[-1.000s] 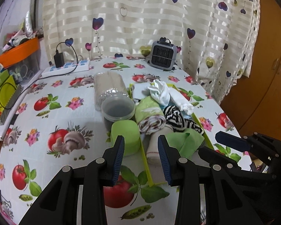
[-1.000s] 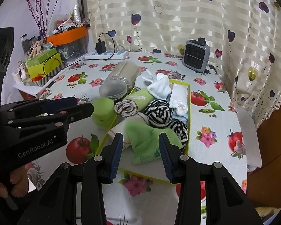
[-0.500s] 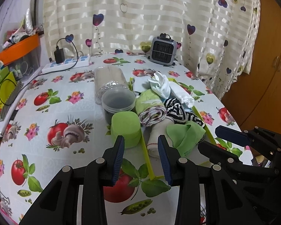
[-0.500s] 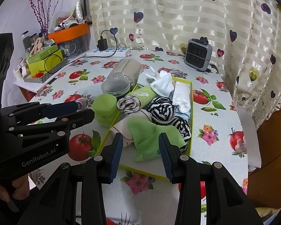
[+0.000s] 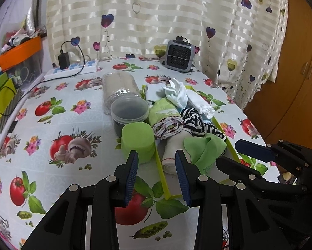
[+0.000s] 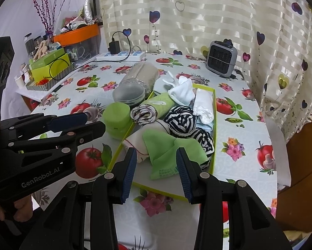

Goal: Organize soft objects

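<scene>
Tablecloth [image 5: 58, 125] with tomato print, heart curtain behind. Landmark: tray [image 6: 214, 145], a shallow yellow-green one holding the rolled cloths. Green cloth [image 6: 172, 152] lies loose at the tray's near end, dead ahead of the right gripper [image 6: 155, 170]; its long axis runs roughly across the jaws. Right gripper: jaws wide, empty, apart from the cloth. Left gripper [image 5: 157, 171]: jaws partly open, empty, over the tray's left rim. Right looks nearer; likely the picker.

Left gripper [image 5: 157, 175] and right gripper [image 6: 155, 174]: fingers apart, empty.
</scene>
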Demonstrator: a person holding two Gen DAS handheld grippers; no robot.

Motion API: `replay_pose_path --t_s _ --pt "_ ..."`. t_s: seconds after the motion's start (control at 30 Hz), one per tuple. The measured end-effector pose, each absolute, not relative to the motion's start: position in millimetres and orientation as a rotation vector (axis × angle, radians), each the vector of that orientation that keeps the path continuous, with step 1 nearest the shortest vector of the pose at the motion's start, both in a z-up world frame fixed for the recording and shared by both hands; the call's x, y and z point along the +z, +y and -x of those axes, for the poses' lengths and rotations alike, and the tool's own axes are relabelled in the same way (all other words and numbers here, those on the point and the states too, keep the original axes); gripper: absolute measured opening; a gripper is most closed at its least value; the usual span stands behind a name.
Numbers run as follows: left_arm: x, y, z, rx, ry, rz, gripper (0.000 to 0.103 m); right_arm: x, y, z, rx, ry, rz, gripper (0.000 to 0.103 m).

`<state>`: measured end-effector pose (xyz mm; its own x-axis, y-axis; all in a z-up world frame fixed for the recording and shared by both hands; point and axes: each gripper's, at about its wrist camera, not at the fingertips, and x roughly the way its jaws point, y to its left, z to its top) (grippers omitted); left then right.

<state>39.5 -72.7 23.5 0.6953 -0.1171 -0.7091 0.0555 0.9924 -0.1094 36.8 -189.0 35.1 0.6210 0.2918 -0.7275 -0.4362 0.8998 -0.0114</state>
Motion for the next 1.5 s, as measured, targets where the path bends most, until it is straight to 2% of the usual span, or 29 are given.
replay_pose_path --t_s 1.5 --pt "20.6 -79.0 -40.6 -0.114 0.801 0.042 0.036 32.6 -189.2 -39.9 0.421 0.805 0.192 0.041"
